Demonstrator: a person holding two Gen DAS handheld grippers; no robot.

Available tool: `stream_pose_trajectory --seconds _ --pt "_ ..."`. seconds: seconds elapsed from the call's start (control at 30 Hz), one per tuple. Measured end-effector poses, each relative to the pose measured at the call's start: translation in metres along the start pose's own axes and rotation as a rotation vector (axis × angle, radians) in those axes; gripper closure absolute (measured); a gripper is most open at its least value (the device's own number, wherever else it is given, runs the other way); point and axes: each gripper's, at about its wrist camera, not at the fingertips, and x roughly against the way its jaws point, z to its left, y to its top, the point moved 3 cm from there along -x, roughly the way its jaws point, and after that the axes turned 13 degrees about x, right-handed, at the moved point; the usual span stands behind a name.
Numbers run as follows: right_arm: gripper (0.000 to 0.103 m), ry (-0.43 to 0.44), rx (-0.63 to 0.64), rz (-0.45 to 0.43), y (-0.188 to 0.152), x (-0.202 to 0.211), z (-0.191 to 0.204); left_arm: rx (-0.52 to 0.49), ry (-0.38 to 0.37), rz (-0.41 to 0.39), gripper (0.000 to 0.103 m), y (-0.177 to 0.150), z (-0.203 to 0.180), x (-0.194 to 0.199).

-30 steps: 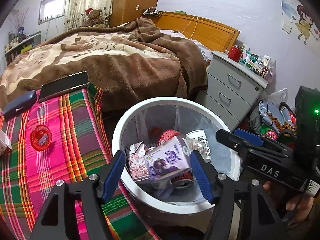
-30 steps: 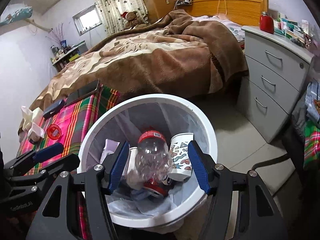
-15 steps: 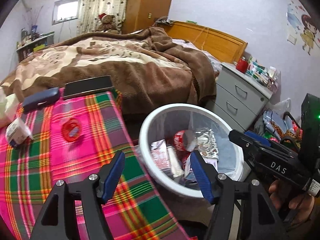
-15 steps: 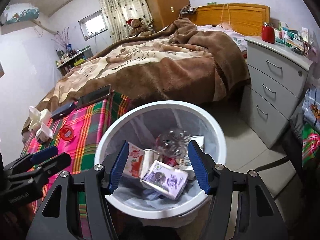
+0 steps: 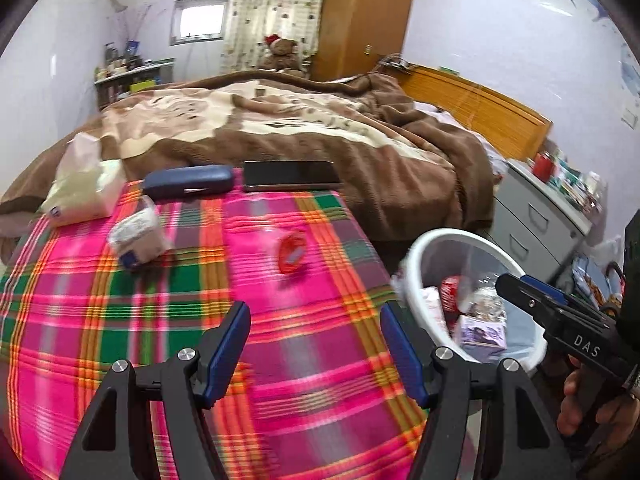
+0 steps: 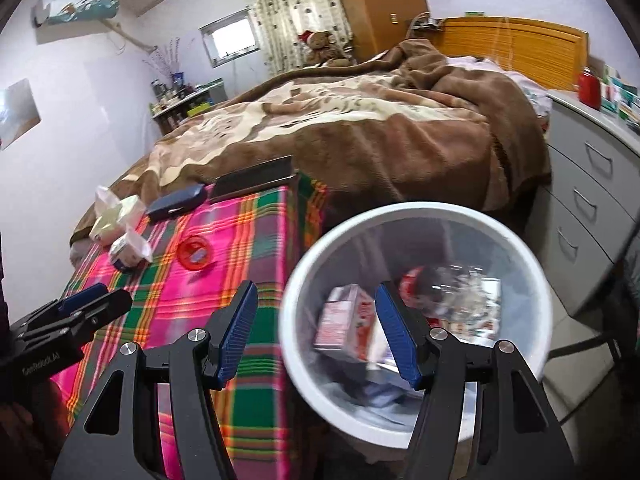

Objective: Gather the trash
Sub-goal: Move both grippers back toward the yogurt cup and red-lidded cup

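A: Step now? Both grippers empty. Left gripper (image 5: 316,344) has its jaws parted with only plaid tablecloth (image 5: 168,320) between them. Right gripper (image 6: 316,332) is the same, jaws apart, nothing pinched, hanging over the near rim of the white trash bin (image 6: 304,280).

B: So it's fetching the next piece. What's left on the table?

A: Ahead of the left gripper: red round lid (image 5: 293,249), slightly right of its centreline. Ahead and to the left: crumpled white wrapper (image 5: 138,236). Beyond that, a tissue pack (image 5: 80,192), a blue glasses case (image 5: 188,187) and a black phone (image 5: 290,176). Those last three probably aren't trash.

B: Bin relative to the left tool?

A: To its right, just off the table edge, already holding a pink carton (image 6: 348,324), a purple juice box (image 5: 482,332) and a clear bottle (image 6: 460,280).

B: Tips?

A: The lid lies flat, so I'd come down steeply and straddle its rim; it looks thin and could slip. The wrapper is soft, so pinch it mid-body.

B: Pose?

A: Both tools tilt downward, side by side. The left points at the table. A hand (image 5: 588,404) grips the right tool's handle.
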Motion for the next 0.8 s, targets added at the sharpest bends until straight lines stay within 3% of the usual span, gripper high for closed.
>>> stream_pose_trajectory --seconds 0.53,0.8 --pt "0.040 0.114 0.149 0.018 0.025 -0.046 0.072 0.073 0.118 -0.043 0.036 0.045 0.117 -0.007" --pt "0.040 0.138 0.220 0.032 0.036 -0.073 0.097 0.067 0.121 -0.008 0.036 0.059 0.149 -0.030"
